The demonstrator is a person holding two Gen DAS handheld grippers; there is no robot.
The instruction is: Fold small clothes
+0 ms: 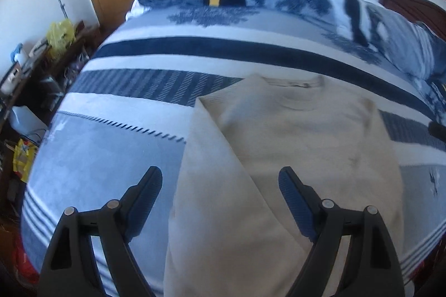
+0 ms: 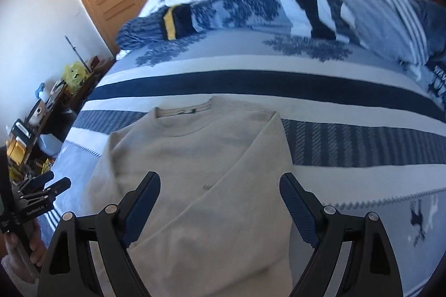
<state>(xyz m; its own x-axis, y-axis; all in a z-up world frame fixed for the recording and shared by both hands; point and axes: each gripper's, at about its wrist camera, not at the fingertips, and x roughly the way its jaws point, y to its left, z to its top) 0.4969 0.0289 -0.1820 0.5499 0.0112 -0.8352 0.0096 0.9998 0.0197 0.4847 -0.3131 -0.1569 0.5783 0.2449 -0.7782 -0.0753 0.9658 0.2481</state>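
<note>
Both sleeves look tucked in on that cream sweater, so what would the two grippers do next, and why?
Probably lower both toward the near hem and pinch it, to fold the bottom up toward the collar. The sweater lies flat on the bed with both sleeves already crossed over its front, and the left gripper and right gripper hover above it with jaws wide open, holding nothing.

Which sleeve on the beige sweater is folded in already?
Both: the left sleeve and the right sleeve each lie diagonally across the sweater body.
</note>
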